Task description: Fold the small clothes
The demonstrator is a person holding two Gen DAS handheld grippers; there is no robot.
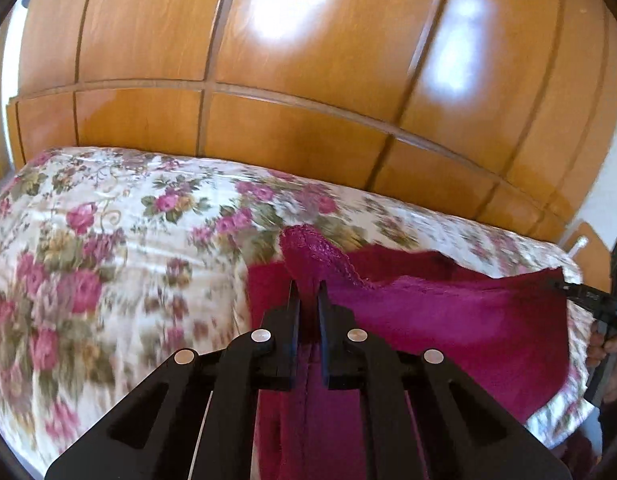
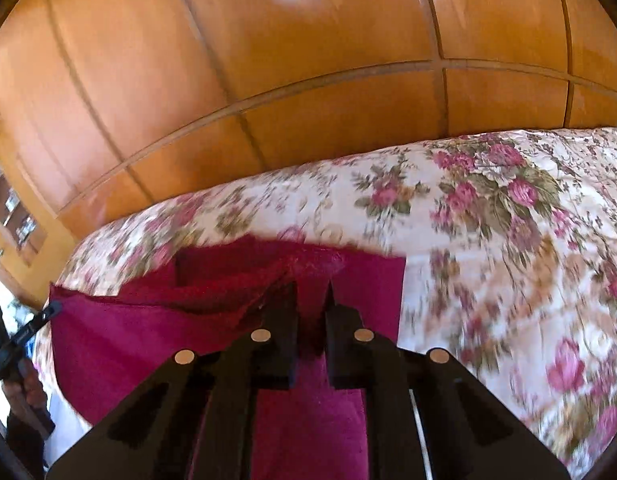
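From the left wrist view, the left gripper point(image 1: 308, 292) is pinching a bunched edge of a magenta cloth point(image 1: 448, 320), its two black fingers pressed close on the fabric that is running down between them. The cloth is hanging stretched away to the right, above a bedspread point(image 1: 108, 240) printed with pink roses. At the far right edge the right gripper point(image 1: 564, 286) is gripping the other corner, with a hand point(image 1: 606, 346) partly showing beneath it. A wardrobe point(image 1: 288, 80) of glossy wood panels is standing behind the bed.

From the right wrist view, the right gripper point(image 2: 312, 292) is clamping the same cloth point(image 2: 148, 332), fabric filling the narrow gap between its fingers. The cloth is spreading leftward to the left gripper point(image 2: 54, 308), which is holding its far corner. The bedspread point(image 2: 508, 220) is lying beneath and to the right, and the wardrobe point(image 2: 268, 60) is rising behind.
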